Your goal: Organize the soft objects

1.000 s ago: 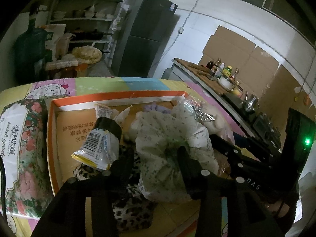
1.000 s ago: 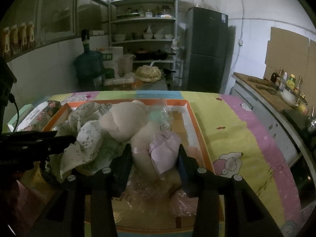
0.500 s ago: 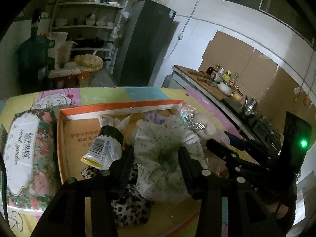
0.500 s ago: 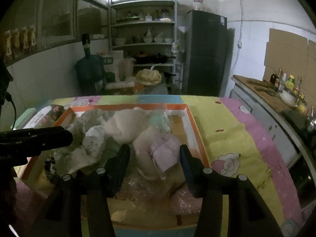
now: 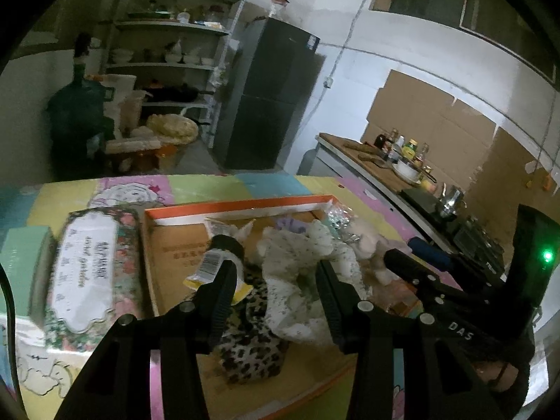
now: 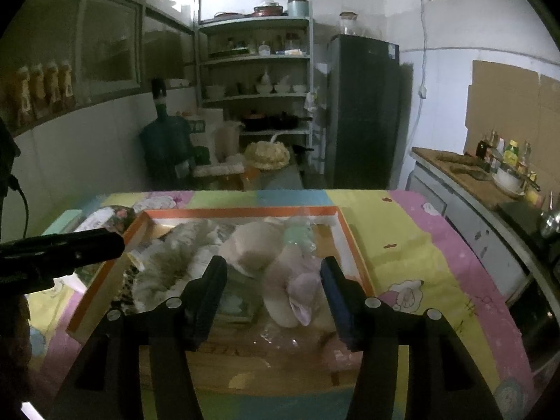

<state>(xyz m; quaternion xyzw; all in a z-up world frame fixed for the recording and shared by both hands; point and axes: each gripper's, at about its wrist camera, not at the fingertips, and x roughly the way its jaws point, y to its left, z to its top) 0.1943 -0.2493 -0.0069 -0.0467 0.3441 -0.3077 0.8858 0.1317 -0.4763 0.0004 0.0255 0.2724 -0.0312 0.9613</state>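
Jaws on the right gripper (image 6: 273,280) have just been opening, nothing clamped; the pale plush toy (image 6: 266,262) lies lengthwise toward them in the orange-rimmed box (image 6: 353,245). Left gripper (image 5: 276,287) pinches the floral cloth (image 5: 297,280) over that box.

My own left gripper (image 5: 276,280) covers the lower part of the floral cloth (image 5: 297,280), so I cannot tell whether its pads press on it. The leopard-print fabric (image 5: 252,346) runs under the finger and the cloth; its full shape is hidden. The print on the tissue pack (image 5: 84,273) is smeared by blur and unreadable. In the right wrist view the pile in the orange-rimmed box (image 6: 241,212) is blurred, and the grey-white cloth (image 6: 168,266) there has no clear pattern. The bottles on the counter (image 6: 504,154) are too small to identify. Both gripper bodies are cut off by the bottom edge.
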